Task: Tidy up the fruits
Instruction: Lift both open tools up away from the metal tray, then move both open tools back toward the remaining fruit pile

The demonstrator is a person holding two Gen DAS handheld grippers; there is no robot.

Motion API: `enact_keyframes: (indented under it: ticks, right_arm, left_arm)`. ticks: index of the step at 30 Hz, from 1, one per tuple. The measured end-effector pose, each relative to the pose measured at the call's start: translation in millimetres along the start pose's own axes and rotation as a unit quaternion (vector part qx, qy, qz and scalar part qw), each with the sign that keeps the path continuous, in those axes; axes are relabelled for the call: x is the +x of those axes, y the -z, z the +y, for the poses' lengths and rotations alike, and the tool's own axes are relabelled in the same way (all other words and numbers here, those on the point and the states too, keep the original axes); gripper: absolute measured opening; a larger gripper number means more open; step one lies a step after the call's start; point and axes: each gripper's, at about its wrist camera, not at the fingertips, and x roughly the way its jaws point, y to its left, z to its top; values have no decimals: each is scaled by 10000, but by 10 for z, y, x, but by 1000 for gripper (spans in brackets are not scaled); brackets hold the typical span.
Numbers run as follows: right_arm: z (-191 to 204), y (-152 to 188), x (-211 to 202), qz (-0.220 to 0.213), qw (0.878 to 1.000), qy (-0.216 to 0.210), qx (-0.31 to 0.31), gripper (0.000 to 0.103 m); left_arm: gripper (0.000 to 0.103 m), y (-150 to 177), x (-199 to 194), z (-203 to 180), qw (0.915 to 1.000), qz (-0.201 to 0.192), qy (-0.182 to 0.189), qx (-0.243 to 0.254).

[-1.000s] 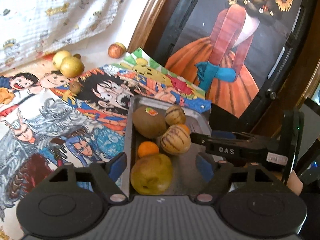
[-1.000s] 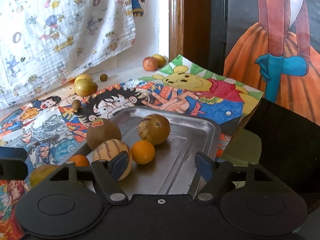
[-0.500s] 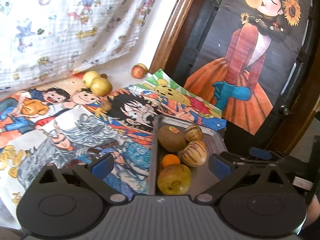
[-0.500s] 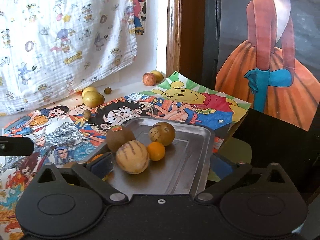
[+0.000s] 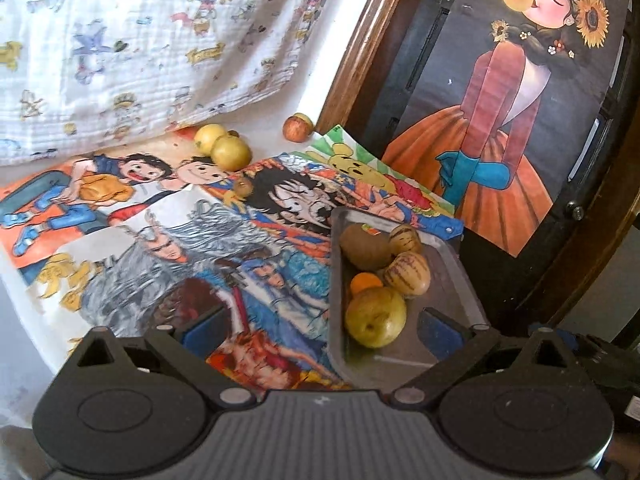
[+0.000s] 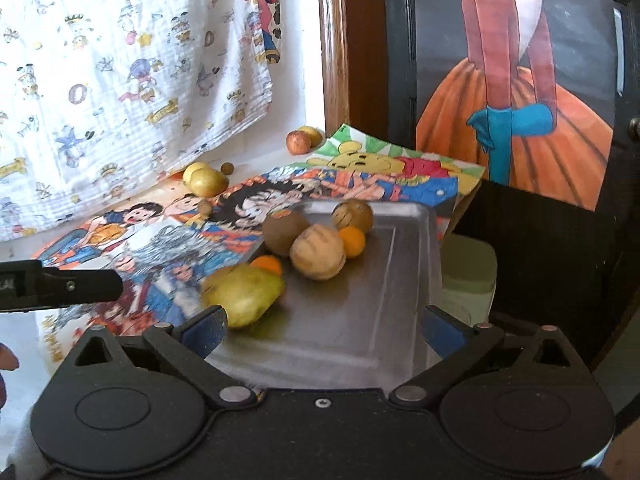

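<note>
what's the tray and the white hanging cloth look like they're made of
Tray: likely metal, brushed silver-grey finish, with dull reflections and a pressed rim.
Hanging cloth: soft woven fabric, probably cotton gauze, matte; it shows a crinkled grid texture, printed cartoons and draped folds.

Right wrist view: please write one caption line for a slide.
Open right gripper empty above a metal tray holding a pear, kiwi, two striped melons and two oranges.

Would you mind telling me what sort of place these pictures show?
Probably a room in a home: a table covered with hand-coloured cartoon drawings, a cartoon-print cloth hanging behind, and a metal tray of fruit beside a wooden frame.
</note>
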Motion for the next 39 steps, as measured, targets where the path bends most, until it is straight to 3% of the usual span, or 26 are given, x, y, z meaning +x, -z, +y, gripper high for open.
enact_keyframes:
  ticks: [4, 9, 18, 33, 39]
  right_arm:
    - [139, 118, -153, 73, 10000, -53, 1, 102]
    - [311, 251, -269, 262, 9992, -285, -61, 102]
    - [558, 177, -315, 311, 9970, -617, -335, 102]
    - [1078, -361, -54, 65, 9827, -1192, -1413, 102]
    - [1216, -584, 82, -63, 9740, -1332, -1830, 102]
  left_arm:
    - [103, 86, -154, 84, 9998, -7, -197, -5]
    - [103, 192, -346, 201, 9973, 152, -717, 55]
    - [103, 175, -508, 662, 9907, 287, -1295, -318]
    - [103, -410, -359, 1312, 9835, 72, -1780, -316]
    - [103, -689, -275, 1421, 9855, -110, -1688, -82]
